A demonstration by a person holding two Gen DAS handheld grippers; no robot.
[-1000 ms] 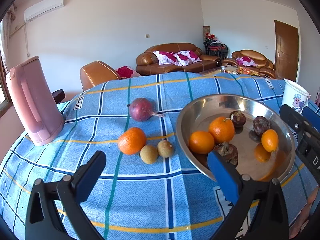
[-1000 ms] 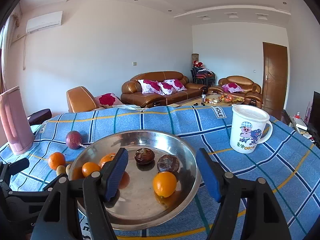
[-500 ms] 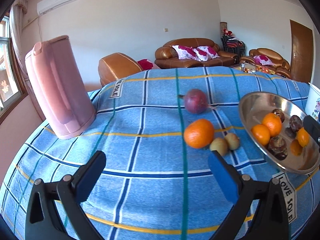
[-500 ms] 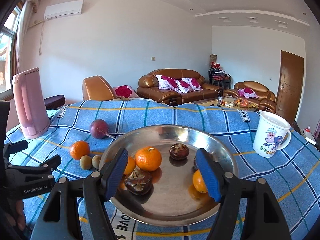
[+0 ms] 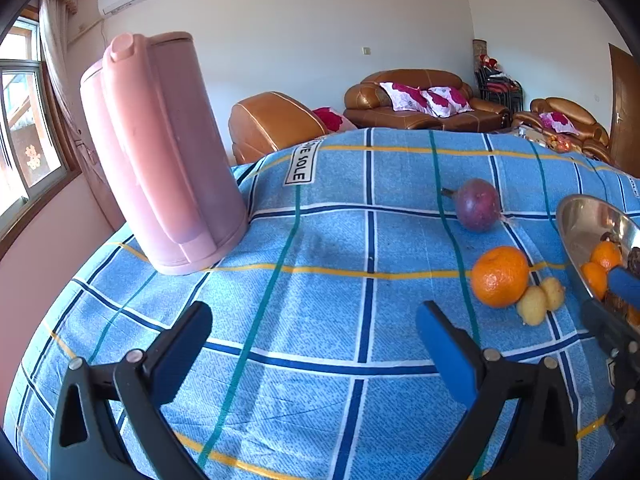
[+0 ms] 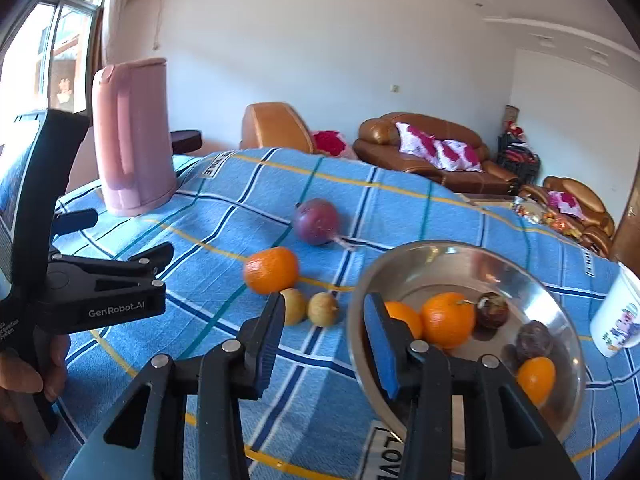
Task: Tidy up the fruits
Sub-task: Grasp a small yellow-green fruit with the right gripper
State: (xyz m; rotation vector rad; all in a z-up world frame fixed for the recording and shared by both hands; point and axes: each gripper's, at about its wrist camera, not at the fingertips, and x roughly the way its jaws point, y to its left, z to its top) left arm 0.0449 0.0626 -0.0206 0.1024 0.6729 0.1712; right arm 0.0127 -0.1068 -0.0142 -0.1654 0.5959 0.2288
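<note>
A steel bowl (image 6: 440, 264) on the blue checked cloth holds several oranges and dark fruits. Loose on the cloth to its left lie an orange (image 6: 272, 270), two small tan fruits (image 6: 322, 309) and a purple passion fruit (image 6: 317, 221). My right gripper (image 6: 324, 320) is open and empty, low over the cloth, just short of the tan fruits beside the bowl's left rim. My left gripper (image 5: 314, 340) is open and empty over bare cloth; the orange (image 5: 500, 276), tan fruits (image 5: 532, 311), passion fruit (image 5: 478, 205) and bowl (image 5: 576, 216) lie to its right.
A tall pink kettle (image 5: 160, 152) stands on the table's far left, also in the right wrist view (image 6: 132, 136). A white cartoon mug (image 6: 616, 320) stands right of the bowl. Sofas and an armchair lie beyond the table's far edge.
Both grippers have swung left. The left one now faces the kettle side, away from the bowl. The right one has come over toward the loose fruits, with its jaws narrower than before.
</note>
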